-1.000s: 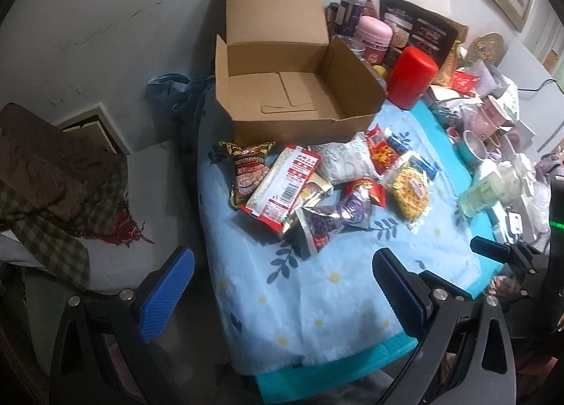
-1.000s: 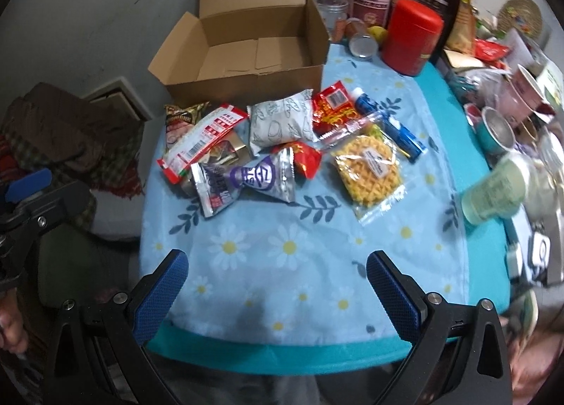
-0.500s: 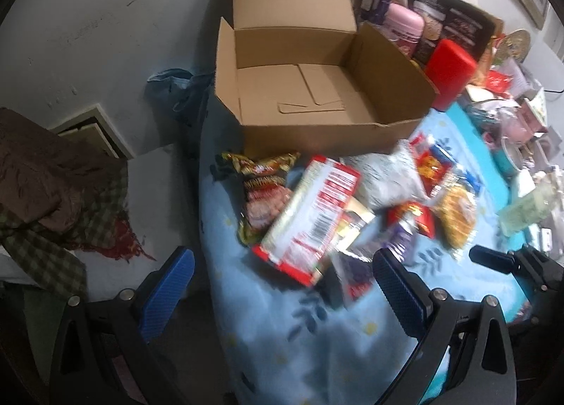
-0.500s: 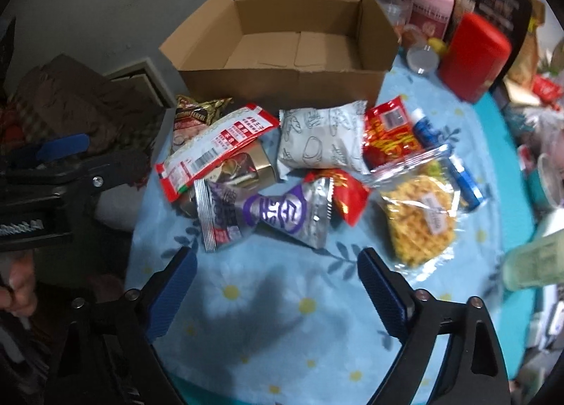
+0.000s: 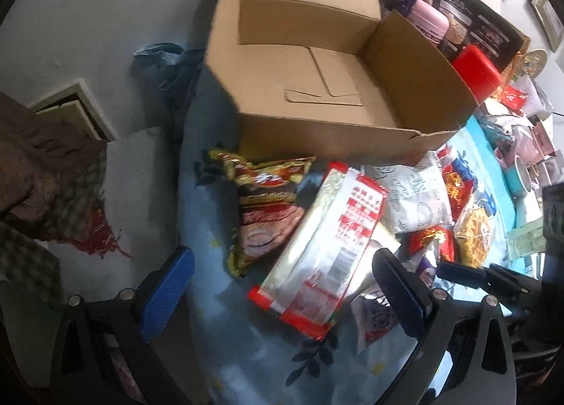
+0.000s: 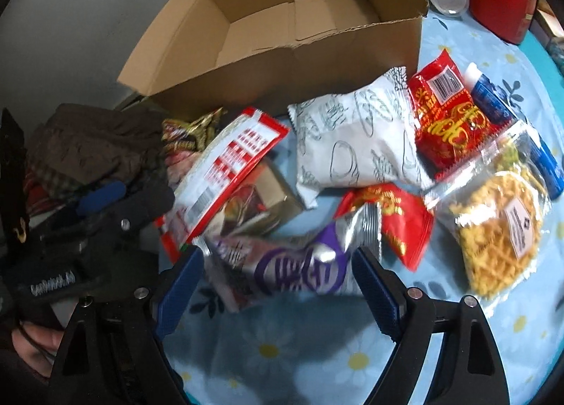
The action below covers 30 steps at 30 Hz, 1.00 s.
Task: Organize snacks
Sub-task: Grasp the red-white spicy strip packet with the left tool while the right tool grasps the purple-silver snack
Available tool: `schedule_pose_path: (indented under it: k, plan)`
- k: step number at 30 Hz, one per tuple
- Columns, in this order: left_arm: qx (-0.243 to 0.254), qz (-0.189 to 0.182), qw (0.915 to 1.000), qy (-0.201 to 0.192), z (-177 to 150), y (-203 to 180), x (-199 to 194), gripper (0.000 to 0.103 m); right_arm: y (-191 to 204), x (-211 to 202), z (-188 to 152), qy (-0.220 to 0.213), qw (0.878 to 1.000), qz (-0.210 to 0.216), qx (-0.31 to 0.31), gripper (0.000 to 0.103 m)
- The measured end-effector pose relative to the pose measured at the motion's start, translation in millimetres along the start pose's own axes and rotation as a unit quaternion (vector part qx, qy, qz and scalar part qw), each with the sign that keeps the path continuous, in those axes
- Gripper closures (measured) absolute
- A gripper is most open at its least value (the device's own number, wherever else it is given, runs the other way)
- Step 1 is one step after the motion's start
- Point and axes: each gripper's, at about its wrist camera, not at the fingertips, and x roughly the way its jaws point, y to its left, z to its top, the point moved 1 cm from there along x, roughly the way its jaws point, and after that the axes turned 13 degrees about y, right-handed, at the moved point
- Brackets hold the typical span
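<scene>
An open cardboard box (image 5: 317,130) (image 6: 282,62) stands empty at the back of the flowered tablecloth. Before it lies a heap of snack packets. My left gripper (image 5: 282,294) hangs open just above a long red-and-white packet (image 5: 328,239) (image 6: 232,158), which lies between its fingers, next to a brown-yellow packet (image 5: 268,207). My right gripper (image 6: 276,285) straddles a purple-and-silver packet (image 6: 299,264); its jaws are closing, and the pads do not visibly press on it. A white packet (image 6: 352,144), a red packet (image 6: 444,115) and a waffle bag (image 6: 493,228) lie to the right.
A red canister (image 5: 476,70), a pink jar (image 5: 428,18) and dark bags crowd the table behind and right of the box. A teal cup (image 5: 518,179) stands at the right. The table's left edge drops to a pile of clothes (image 5: 42,172). A person's hand (image 6: 35,348) shows at lower left.
Both grippers have come down and forward onto the snack heap, so the packets and box look much larger. The right jaws have narrowed around the purple packet.
</scene>
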Motion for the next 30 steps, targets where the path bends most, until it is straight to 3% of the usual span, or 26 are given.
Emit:
schedule_pose_path:
  k: [3,5,7,10,13,21,24,27,30]
  plan:
    - [0.009,-0.019,0.9998,0.001,6,-5,4,0.001,-7,4,9,0.005,1.0,0.0,0.007,0.023]
    - [0.014,-0.026,0.9996,0.006,9,-8,9,0.008,-11,5,13,0.011,1.0,0.007,0.007,0.029]
    - [0.021,-0.033,0.9992,0.009,12,-11,13,0.01,-12,5,16,0.013,1.0,0.012,0.003,0.044]
    - [0.036,-0.029,0.9988,0.017,14,-17,22,0.027,-17,8,15,0.024,1.0,0.009,0.004,0.063]
    - [0.044,-0.03,0.998,0.034,14,-20,33,0.027,-27,6,11,0.03,0.999,0.02,0.009,0.074]
    - [0.074,-0.02,0.9955,0.056,18,-25,44,0.026,-30,-4,1,0.034,0.999,-0.004,0.0,0.075]
    - [0.071,-0.021,0.9959,0.052,17,-24,43,0.026,-33,-8,-6,0.038,0.999,-0.013,0.019,0.07]
    - [0.077,-0.022,0.9957,0.046,14,-26,39,0.039,-35,-14,-11,0.046,0.998,-0.012,0.034,0.055]
    - [0.078,-0.024,0.9955,0.048,10,-27,36,0.049,-40,-18,-20,0.047,0.998,-0.008,0.044,0.054]
